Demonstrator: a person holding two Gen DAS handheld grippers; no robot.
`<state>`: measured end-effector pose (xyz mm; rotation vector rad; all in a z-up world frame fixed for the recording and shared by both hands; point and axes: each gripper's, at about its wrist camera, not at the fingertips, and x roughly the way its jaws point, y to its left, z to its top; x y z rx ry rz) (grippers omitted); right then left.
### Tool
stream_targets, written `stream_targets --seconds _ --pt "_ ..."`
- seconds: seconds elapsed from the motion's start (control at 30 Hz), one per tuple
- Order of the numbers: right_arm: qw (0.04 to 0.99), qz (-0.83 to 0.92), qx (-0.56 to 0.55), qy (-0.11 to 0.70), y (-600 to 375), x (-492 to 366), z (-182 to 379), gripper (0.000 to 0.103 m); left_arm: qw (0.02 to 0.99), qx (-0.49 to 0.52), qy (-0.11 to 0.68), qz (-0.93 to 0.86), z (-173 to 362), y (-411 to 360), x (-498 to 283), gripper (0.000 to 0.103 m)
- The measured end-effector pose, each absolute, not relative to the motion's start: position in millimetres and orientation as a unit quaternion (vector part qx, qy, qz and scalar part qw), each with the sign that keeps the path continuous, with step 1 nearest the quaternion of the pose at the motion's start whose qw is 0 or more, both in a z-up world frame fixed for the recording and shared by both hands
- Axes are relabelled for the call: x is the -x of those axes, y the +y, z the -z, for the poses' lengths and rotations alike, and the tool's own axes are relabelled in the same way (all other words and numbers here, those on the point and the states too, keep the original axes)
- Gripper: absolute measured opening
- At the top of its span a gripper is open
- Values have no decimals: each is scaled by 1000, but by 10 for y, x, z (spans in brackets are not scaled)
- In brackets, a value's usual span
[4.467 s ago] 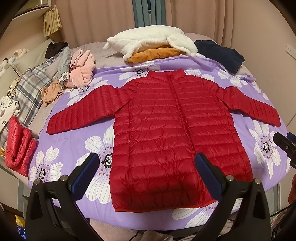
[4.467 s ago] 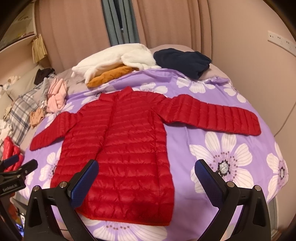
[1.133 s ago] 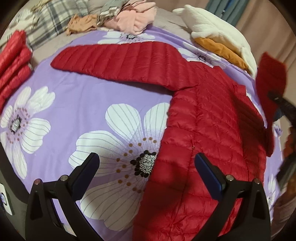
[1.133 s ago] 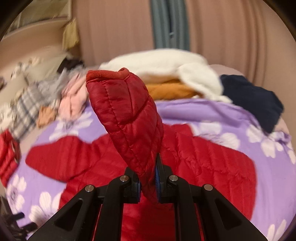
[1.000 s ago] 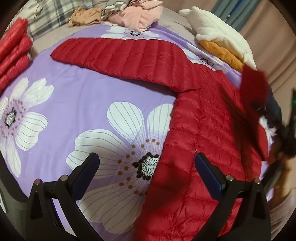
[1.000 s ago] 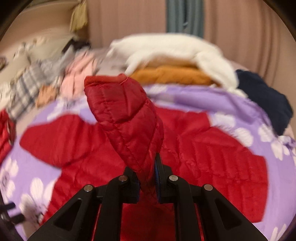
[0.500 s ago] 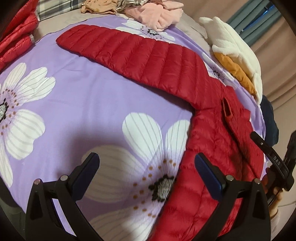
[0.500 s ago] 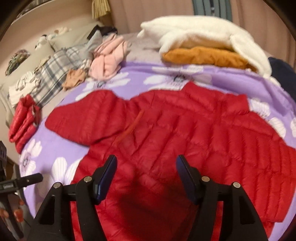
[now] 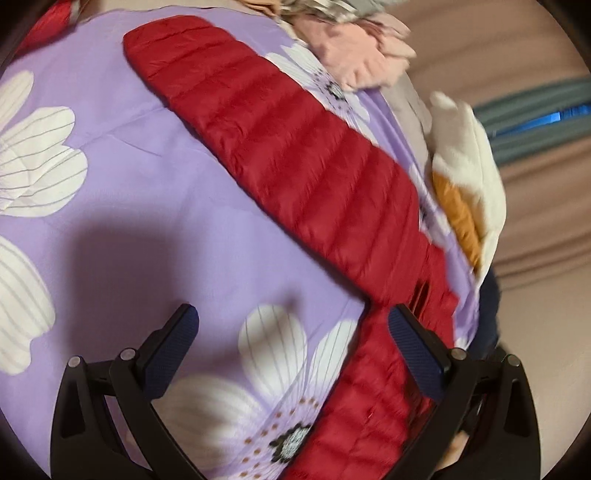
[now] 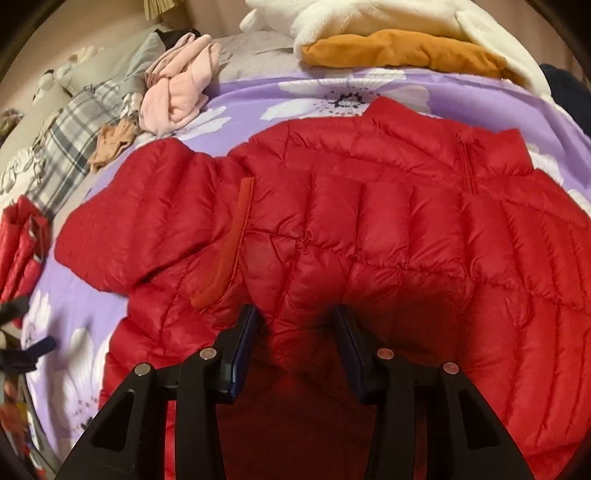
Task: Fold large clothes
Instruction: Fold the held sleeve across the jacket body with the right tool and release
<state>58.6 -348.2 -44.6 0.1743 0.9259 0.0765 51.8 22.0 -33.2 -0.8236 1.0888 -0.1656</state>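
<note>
The red down jacket [image 10: 369, 229] lies front-up on the purple flowered bedspread [image 9: 155, 206], collar toward 12 o'clock in the right wrist view. One sleeve is already folded across the chest: its cuff [image 10: 229, 243] lies as a thin red band running from about 11 toward 7 o'clock of the jacket body, flat on the quilting. The other sleeve [image 9: 280, 147] is not yet folded; in the left wrist view it stretches out straight from the shoulder at about 4 o'clock to its end at about 11 o'clock, fully spread on the bedspread. The right gripper [image 10: 293, 317] sits low over the jacket body at 6 o'clock of its view, jaws partly apart and closing; puffed fabric bulges up between them, but I cannot tell whether the pads bear on it, so no firm grip is recorded. The left gripper [image 9: 291, 325] is wide open and empty, one finger over the bedspread, the other over the jacket's side edge near the armpit. Judgement: roughly one fold of several is done. Remaining, as far as can be told: bring the outstretched sleeve across, then fold the body lengthwise or hem-to-collar. Other clothes, pink [image 10: 177, 92], white [image 10: 388, 18] and orange [image 10: 399, 51], lie piled from 10 to 1 o'clock, well apart from the jacket.
</note>
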Motion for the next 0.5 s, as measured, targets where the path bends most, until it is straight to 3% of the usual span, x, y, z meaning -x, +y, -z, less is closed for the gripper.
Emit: stream_targets --seconds 0.4,0.5 --pt "920 -70 -113 369 -3884 293 -9 46 706 554 435 74 645 773 -1098 102" --pt "922 -66 -130 359 -4017 470 -4 46 717 558 412 69 561 844 -1197 102"
